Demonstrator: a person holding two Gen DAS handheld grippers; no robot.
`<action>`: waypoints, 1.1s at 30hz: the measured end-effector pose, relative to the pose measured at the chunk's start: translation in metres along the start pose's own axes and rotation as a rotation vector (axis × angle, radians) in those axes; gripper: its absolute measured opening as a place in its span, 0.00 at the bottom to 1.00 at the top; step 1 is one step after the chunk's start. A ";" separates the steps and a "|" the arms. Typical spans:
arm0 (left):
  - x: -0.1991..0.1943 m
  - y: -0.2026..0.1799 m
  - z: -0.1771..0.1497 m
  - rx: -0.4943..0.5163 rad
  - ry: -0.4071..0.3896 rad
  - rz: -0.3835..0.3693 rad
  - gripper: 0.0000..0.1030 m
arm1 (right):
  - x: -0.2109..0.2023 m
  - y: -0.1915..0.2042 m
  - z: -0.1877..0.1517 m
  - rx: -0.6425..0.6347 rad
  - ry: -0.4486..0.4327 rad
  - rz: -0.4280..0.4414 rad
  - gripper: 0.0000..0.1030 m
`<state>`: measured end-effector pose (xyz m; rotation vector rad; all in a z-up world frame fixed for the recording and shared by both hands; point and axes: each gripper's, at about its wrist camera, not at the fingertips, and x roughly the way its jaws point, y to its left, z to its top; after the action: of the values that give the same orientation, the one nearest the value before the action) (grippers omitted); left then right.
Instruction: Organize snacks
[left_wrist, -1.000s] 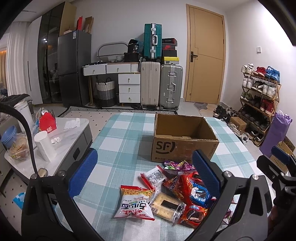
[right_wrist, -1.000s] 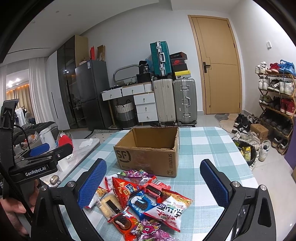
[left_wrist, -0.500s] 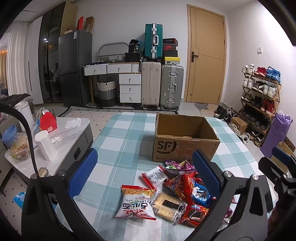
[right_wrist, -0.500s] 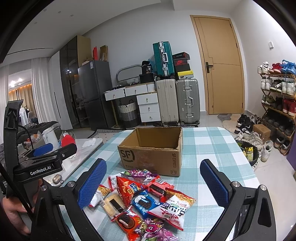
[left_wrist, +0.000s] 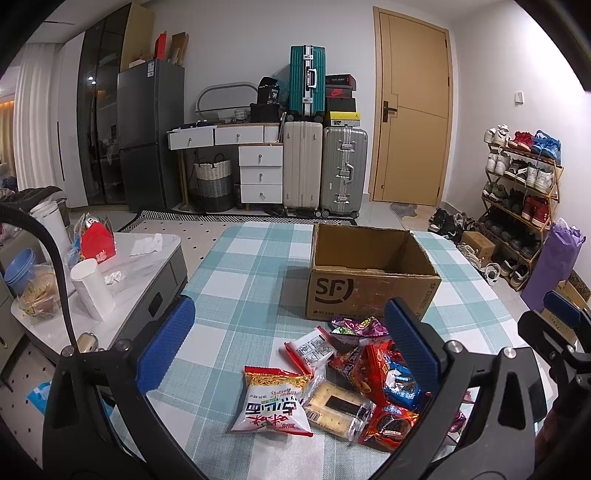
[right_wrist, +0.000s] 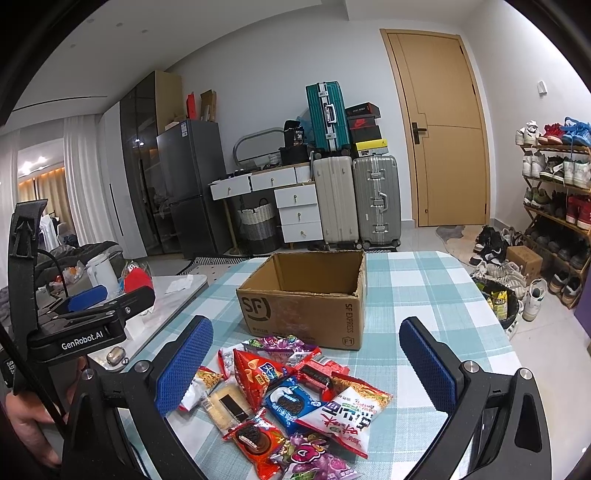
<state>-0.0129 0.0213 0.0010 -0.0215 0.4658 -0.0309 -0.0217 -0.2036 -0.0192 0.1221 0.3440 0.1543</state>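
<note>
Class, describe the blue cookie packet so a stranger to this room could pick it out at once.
Start at the cardboard box on the checked table; the snack pile lies just in front of it. In the middle of that pile sits the blue cookie packet, the only blue wrapper, picturing dark sandwich cookies, among red, white and purple packets.

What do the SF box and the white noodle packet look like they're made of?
SF box: looks like plain brown corrugated cardboard, matte, with ragged top edges and printed black logos. White noodle packet: apparently thin plastic film, glossy, wrinkled, with crimped ends; it likely crinkles and slides when pinched.
</note>
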 end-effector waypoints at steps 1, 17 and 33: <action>0.000 0.000 0.000 0.000 0.001 -0.001 0.99 | 0.000 0.000 0.000 0.001 0.001 0.000 1.00; 0.022 0.004 -0.012 0.010 0.057 0.007 0.99 | 0.006 -0.009 -0.005 0.019 0.022 0.001 1.00; 0.102 0.036 -0.065 0.008 0.312 -0.059 0.99 | 0.045 -0.029 -0.029 0.043 0.103 0.004 1.00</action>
<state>0.0499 0.0527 -0.1039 -0.0229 0.7773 -0.0951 0.0145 -0.2216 -0.0649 0.1579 0.4497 0.1573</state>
